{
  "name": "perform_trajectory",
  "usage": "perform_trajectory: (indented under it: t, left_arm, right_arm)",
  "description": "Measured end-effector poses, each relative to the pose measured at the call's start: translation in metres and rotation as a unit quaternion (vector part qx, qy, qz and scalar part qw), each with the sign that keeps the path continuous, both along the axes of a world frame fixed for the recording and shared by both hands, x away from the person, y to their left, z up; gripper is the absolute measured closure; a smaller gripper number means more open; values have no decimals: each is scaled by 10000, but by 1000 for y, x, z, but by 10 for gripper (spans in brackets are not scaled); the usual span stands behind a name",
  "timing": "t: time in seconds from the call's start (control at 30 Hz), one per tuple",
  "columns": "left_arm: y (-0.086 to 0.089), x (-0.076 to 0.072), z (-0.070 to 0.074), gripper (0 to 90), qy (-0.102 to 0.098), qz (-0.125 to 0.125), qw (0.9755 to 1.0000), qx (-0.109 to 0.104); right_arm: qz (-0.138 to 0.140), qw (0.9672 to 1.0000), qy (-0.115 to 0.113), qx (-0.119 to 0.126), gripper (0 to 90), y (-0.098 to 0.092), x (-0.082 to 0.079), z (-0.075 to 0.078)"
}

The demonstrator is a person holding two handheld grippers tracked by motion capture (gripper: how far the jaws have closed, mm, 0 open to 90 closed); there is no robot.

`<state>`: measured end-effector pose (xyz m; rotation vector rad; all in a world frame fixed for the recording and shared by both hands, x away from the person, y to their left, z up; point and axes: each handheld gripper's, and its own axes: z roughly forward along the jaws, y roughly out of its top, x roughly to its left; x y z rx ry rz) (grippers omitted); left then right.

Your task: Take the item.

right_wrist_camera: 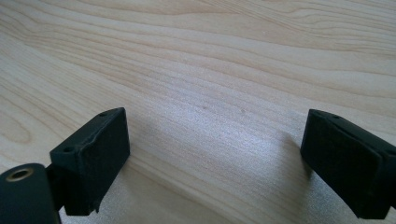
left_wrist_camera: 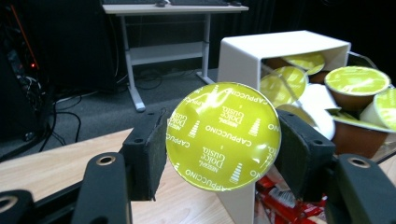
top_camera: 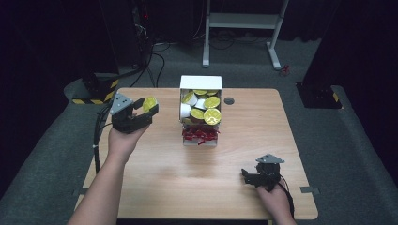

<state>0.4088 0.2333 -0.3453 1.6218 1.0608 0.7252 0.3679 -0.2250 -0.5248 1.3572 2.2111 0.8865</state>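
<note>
Near right: my right gripper [top_camera: 261, 176] low over the table [top_camera: 187, 187], jaws wide, nothing between. Far left: my left gripper [top_camera: 146, 107] raised, palm up, clamping one capsule [left_wrist_camera: 223, 136], left of the white dispenser [top_camera: 201, 82].

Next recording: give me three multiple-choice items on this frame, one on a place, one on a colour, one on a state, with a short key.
1. Where is the white box of coffee capsules?
A. far middle of the table
B. near right corner
C. on the floor

2. What colour is the lid of the capsule in the left gripper?
A. red
B. yellow-green
C. blue

3. How is the right gripper?
A. shut on a capsule
B. open above bare wood
C. inside the box

Key: A, the high view shows it against the far edge; B, the left gripper view shows the lid close up; B, its jaws stand wide apart with nothing between.
</note>
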Motion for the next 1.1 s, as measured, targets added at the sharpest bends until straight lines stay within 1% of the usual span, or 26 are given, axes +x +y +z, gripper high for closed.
perform_trajectory:
  t: [0.03,0.07,0.1,0.13,0.27,0.3,0.33,0.37,0.4,0.43,0.47,0.5,0.53,0.63,0.67,0.7,0.73,0.77,0.8,0.83,0.87,0.9,0.93,1.03,1.07,1.1]
  left_arm:
    - [3,0,-4,396,43,42,10000,-7]
    - [3,0,-4,396,43,42,10000,-7]
    - [6,0,-8,396,70,68,10000,-10]
    - [6,0,-8,396,70,68,10000,-10]
    - [11,-1,-15,396,98,120,9999,-34]
    - [13,-1,-19,396,111,141,9998,-39]
    - [13,-1,-19,396,111,141,9998,-39]
    - [15,-1,-22,396,127,168,9998,-26]
    - [15,-1,-22,396,127,168,9998,-26]
    - [17,0,-26,396,149,182,9997,19]
    - [17,0,-26,396,149,182,9997,19]
    - [18,0,-30,397,180,208,9996,31]
    - [18,0,-30,396,180,208,9996,31]
    - [21,1,-38,396,236,257,9994,23]
    - [21,1,-38,397,236,257,9994,23]
    - [23,2,-42,397,264,279,9993,23]
    - [23,2,-42,397,264,279,9993,23]
    - [24,3,-46,397,302,305,9991,25]
    - [24,3,-46,397,302,305,9991,25]
    - [26,3,-51,397,339,316,9989,5]
    - [26,3,-51,397,339,316,9989,5]
    - [26,4,-55,397,368,342,9987,8]
    - [26,4,-55,397,368,342,9987,8]
    - [28,5,-63,396,450,370,9983,69]
    - [28,5,-63,397,450,370,9983,69]
    - [29,6,-67,397,496,389,9980,55]
  right_arm:
    - [-1,10000,0,0,80,0,0,0]
    - [-1,10000,0,0,80,0,0,0]
    - [0,10000,0,0,80,0,0,0]
    - [0,10000,0,0,80,0,0,0]
    - [0,10000,0,1,80,0,0,0]
    - [9,10000,-7,-6,80,0,0,0]
    - [9,10000,-7,-6,80,0,0,0]
    - [0,10000,0,0,80,0,0,0]
    - [0,10000,0,0,80,0,0,0]
    - [7,10000,-6,-4,80,0,0,0]
    - [7,10000,-6,-4,80,0,0,0]
    - [0,10000,-1,0,81,0,0,0]
    - [0,10000,-1,0,81,0,0,0]
    - [-1,10000,1,1,80,0,0,0]
    - [-1,10000,1,1,80,0,0,0]
    - [0,10000,0,1,80,0,0,0]
    - [0,10000,0,1,80,0,0,0]
    - [7,10000,-6,-4,80,0,0,0]
    - [7,10000,-6,-4,80,0,0,0]
    - [-1,10000,-1,0,80,0,0,0]
    - [-1,10000,-1,0,80,0,0,0]
    - [-1,10000,0,1,80,0,0,0]
    - [-1,10000,0,1,80,0,0,0]
    - [0,10000,0,1,81,0,0,0]
    - [0,10000,0,1,81,0,0,0]
    - [-2,10000,-1,1,80,0,0,0]
